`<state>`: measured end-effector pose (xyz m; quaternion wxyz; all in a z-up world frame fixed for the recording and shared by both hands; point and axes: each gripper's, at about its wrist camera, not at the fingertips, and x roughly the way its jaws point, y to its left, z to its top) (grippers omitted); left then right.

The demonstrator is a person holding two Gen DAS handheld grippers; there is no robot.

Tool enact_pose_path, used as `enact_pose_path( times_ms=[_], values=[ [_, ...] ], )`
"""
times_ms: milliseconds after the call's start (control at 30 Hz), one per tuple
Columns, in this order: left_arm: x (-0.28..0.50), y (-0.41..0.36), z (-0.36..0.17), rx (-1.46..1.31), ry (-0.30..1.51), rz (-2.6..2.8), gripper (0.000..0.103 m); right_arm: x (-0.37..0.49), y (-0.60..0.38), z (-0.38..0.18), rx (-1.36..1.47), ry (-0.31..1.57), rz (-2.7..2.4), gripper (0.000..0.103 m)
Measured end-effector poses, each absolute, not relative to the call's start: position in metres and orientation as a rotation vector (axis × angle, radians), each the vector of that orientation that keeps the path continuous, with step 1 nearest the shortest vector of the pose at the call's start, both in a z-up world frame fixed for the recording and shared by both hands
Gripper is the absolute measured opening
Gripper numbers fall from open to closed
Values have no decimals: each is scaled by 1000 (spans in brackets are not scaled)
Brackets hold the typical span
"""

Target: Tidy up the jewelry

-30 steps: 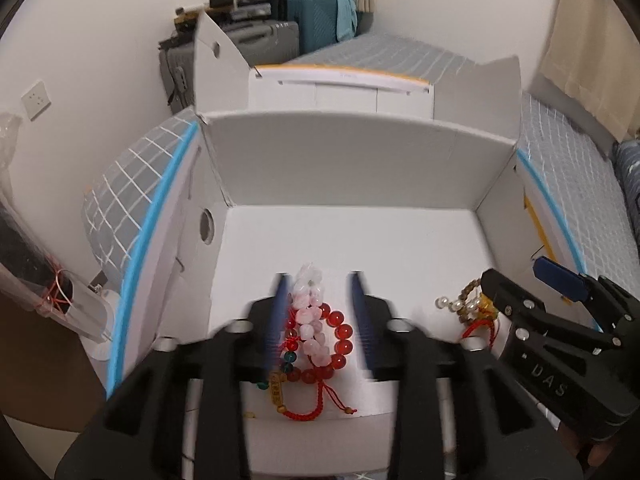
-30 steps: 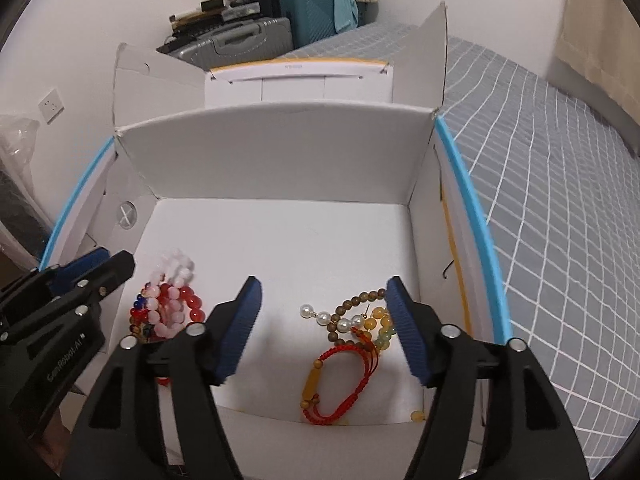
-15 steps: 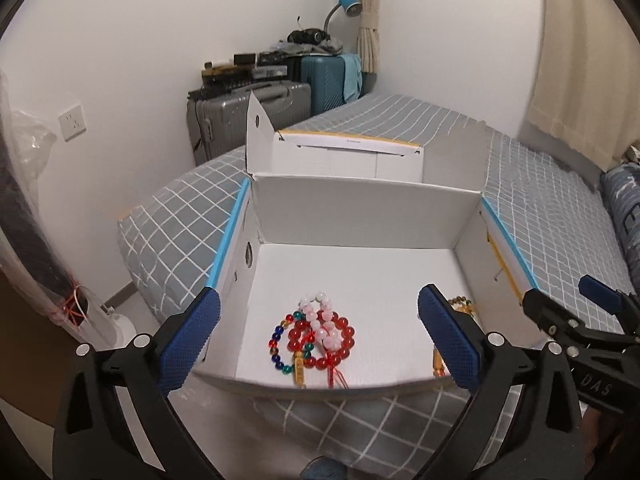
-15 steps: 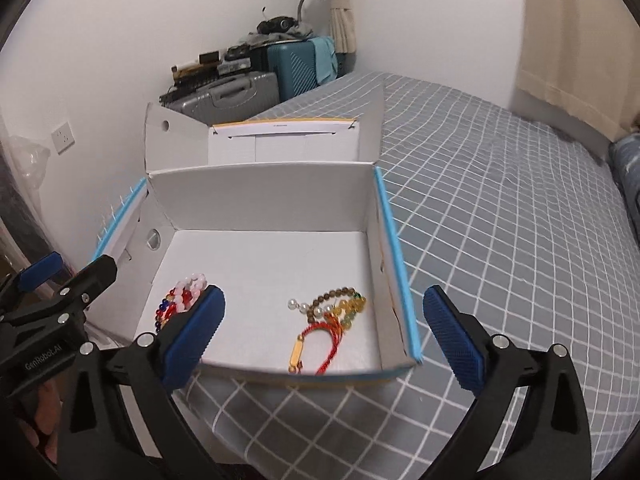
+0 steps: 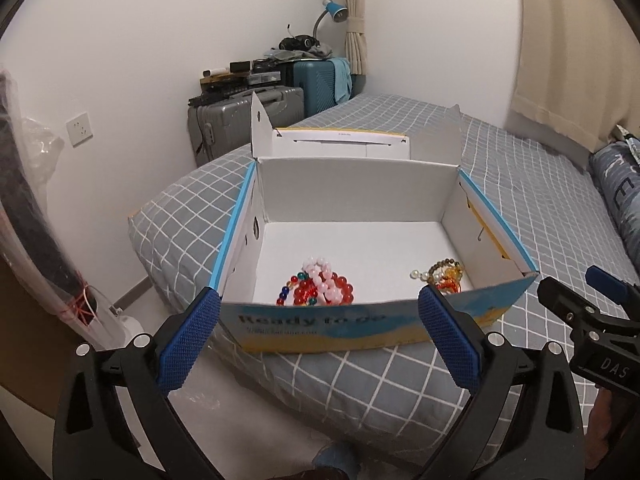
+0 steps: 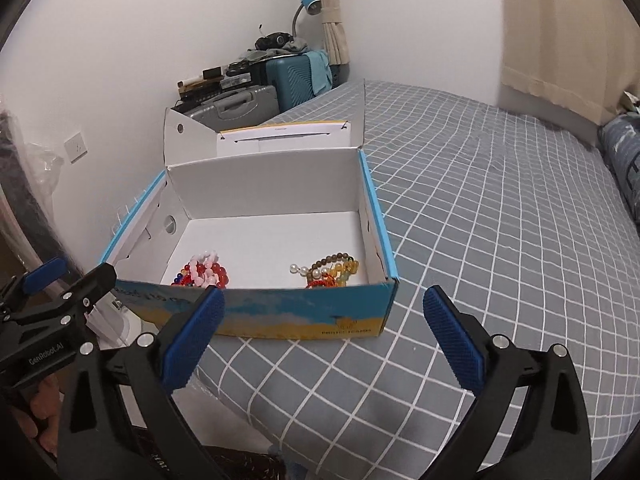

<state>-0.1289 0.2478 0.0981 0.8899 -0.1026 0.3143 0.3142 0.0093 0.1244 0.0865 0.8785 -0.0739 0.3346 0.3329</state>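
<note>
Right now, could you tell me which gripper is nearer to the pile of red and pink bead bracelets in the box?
Left. The left gripper hangs open straight before the red and pink bracelets, outside the box; the right gripper sits off to their right.

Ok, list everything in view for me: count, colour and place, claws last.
shoe box: one, white inside, blue and yellow outside, open on the bed
bed: one, grey with white grid
red and pink bead pile: one heap, box floor, left
brown, amber and pearl bead pile: one heap, box floor, right
suitcases: one grey, one teal, against the far wall
desk lamp: one, blue, above the suitcases
curtain: one, beige, right
wall socket: one, white, left wall
left claw: open, empty, outside the box
right claw: open, empty, outside the box
</note>
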Motion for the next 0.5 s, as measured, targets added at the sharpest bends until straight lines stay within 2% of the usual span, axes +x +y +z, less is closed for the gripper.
enact_pose_path(
  times_ms=[500],
  values=[
    [-128, 243, 89, -221, 667, 620, 97, 2, 125, 79, -195, 686, 674, 96]
  ],
)
